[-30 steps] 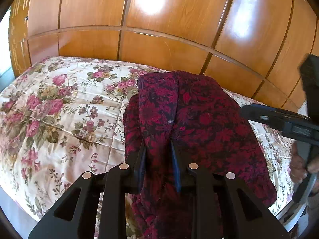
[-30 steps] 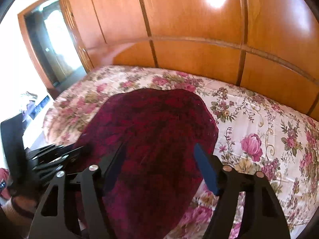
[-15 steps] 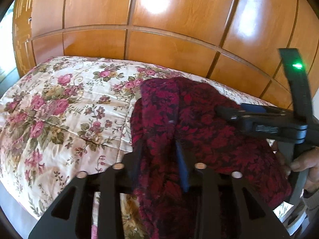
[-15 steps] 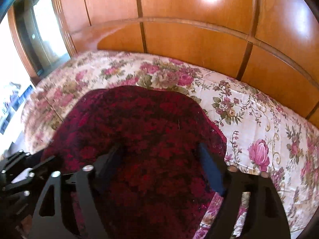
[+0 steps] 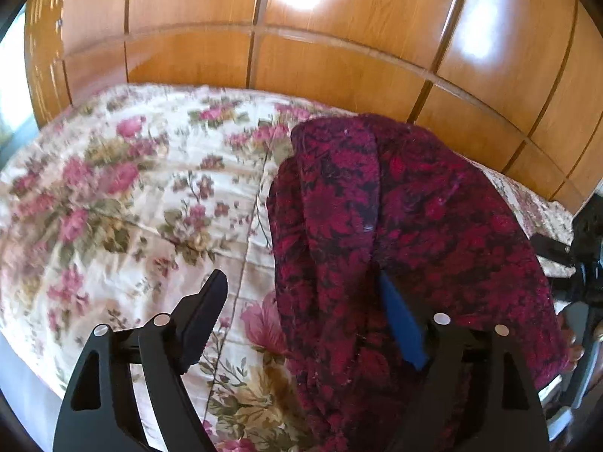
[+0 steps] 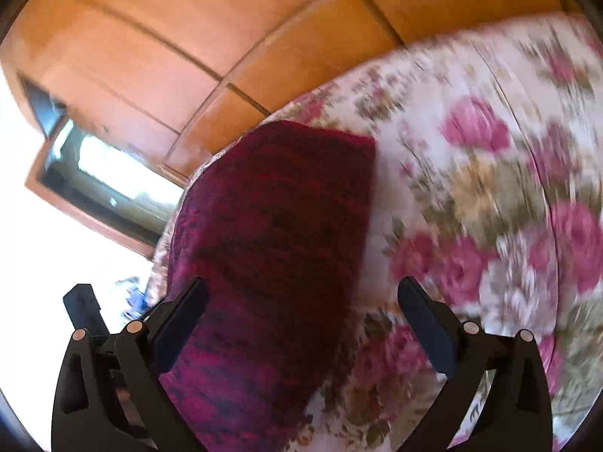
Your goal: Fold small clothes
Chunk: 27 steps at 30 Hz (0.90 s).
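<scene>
A dark red floral garment (image 5: 395,218) lies folded lengthwise on the floral bedspread (image 5: 124,203), with a raised fold running toward the camera. My left gripper (image 5: 301,297) hangs over its near end with jaws opening. The left finger is over the bedspread, and the blue-padded right finger (image 5: 401,331) lies against the fabric without pinching it. In the blurred, tilted right wrist view the garment (image 6: 271,233) reaches between the jaws of my right gripper (image 6: 301,286). Those jaws are opening wide, and neither pad presses the cloth. The right gripper (image 5: 580,260) also shows at the left wrist view's right edge.
A glossy wooden panel wall (image 5: 339,56) stands behind the bed. The bedspread (image 6: 490,188) stretches right of the garment. A bright doorway or window (image 6: 98,180) is at the left. The bed's near edge (image 5: 34,369) drops off at lower left.
My left gripper was shut on the garment's raised fold and has let it go. My right gripper opened wider, rolled and dropped lower at the garment's right edge.
</scene>
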Tool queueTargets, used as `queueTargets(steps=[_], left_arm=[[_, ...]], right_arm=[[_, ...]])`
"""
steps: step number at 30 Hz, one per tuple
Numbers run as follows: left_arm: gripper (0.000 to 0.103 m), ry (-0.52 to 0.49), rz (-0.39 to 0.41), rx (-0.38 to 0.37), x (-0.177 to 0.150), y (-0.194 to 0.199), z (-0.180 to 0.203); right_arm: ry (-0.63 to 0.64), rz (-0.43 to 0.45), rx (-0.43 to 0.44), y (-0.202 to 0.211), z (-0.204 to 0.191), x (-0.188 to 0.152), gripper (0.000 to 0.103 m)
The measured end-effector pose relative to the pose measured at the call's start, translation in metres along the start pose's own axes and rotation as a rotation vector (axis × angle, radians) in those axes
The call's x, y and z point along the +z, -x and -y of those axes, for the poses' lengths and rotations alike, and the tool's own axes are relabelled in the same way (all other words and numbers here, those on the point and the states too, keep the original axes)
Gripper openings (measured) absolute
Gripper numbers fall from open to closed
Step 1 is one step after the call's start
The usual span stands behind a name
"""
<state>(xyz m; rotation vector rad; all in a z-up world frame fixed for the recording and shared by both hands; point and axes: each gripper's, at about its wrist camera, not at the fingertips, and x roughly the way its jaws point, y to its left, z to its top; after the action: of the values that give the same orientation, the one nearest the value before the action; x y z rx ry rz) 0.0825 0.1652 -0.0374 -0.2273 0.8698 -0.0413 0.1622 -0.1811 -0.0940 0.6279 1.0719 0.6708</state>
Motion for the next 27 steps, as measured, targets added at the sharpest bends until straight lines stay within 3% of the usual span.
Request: queueTargets(steps=[7,12,15,17,19,21,24,27], left_arm=[[0.081,-0.01,-0.024,-0.063,-0.004,-0.011,-0.011],[0.081,0.05,-0.036,-0.165,-0.007,-0.02,-0.03],[0.081,0.1,-0.043,-0.243,-0.01,-0.025,-0.04],[0.08,0.107,-0.046,-0.267,-0.01,-0.027,-0.041],[0.074,0.118,-0.053,-0.315,-0.01,-0.028,-0.044],[0.073,0.156,-0.076,-0.371,-0.009,-0.031,-0.049],[0.08,0.215,-0.076,-0.417,-0.007,-0.028,-0.056],[0.081,0.27,-0.098,-0.512,-0.005,-0.025,-0.06]], right_arm=[[-0.103,-0.059,0.171,-0.018,0.014,-0.004,0.101],[-0.113,-0.093,0.262,-0.033,0.015,-0.006,0.101],[-0.112,-0.157,0.339,-0.043,0.008,-0.002,0.101],[-0.056,-0.179,0.304,-0.047,-0.003,-0.003,0.101],[-0.041,-0.19,0.323,-0.057,-0.006,-0.002,0.101],[-0.033,-0.2,0.342,-0.067,-0.006,0.001,0.101],[-0.033,-0.213,0.364,-0.072,-0.006,0.006,0.101],[-0.025,-0.22,0.379,-0.074,-0.001,0.008,0.101]])
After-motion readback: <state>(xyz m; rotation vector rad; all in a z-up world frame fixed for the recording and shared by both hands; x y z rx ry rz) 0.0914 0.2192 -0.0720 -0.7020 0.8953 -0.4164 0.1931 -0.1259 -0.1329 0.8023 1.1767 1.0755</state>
